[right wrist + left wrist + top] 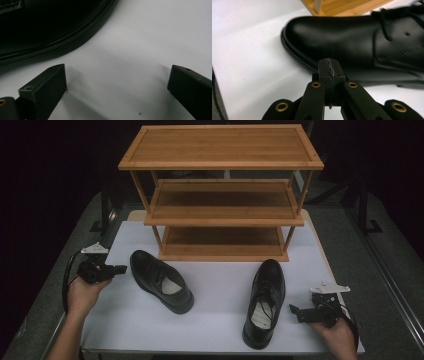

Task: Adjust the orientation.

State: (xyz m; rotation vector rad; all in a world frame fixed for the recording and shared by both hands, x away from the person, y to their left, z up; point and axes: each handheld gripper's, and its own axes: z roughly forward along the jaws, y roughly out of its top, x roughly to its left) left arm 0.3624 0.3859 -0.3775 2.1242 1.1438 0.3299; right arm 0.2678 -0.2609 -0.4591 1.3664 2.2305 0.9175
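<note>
Left gripper point(121, 268) jaws pressed together, empty, beside left shoe point(161, 281) toe — smooth stiff leather looks slippery, so grab the collar rim

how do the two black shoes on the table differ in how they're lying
The left shoe lies at a slant, toe toward the left tongs and heel toward the table's front; the right shoe lies nearly straight, toe toward the wooden rack. The left shoe sits nearer the rack, the right shoe nearer the table's front edge. Both are black lace-up dress shoes, upright on their soles on the white tabletop, neither gripped.
</note>
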